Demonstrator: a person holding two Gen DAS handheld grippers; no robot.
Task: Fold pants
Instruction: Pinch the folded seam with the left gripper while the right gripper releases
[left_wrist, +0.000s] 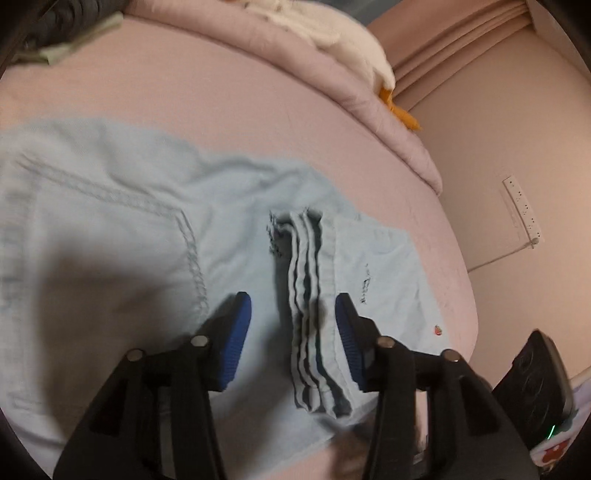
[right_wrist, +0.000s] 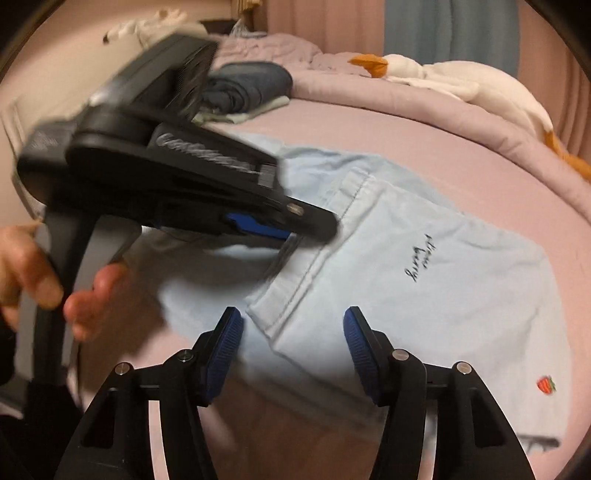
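Left gripper: blue pads spread wide, nothing clamped, poised just above the stacked cuffs of the pale blue pants. Right gripper: pads likewise apart and empty, aimed at the near corner of the same stacked cuffs. From the right wrist view, left gripper seen side-on, tips low over the fabric, bare hand on its handle.

Pants spread flat on the pink bed sheet, legs apparently doubled back so the cuffs lie over the seat and back pocket. Dark script embroidery and a small strawberry patch on the upper layer, right of the cuffs.

Step in hand, by judgement: a fold already laid, the grip for the following fold not yet taken. Next move likely calls for closing on the layered cuff edge, all layers caught together, then carrying them across the pocket with edges lined up; a loose pinch risks dropping an inner layer.

Beyond the pants: folded dark clothes on the sheet's far side, a rolled pink quilt past them, a white goose plush lying on the quilt. A wall power strip well off to the pants' right. Nothing lying on the pants in the fold's path; only the two grippers crowd each other over the cuffs.
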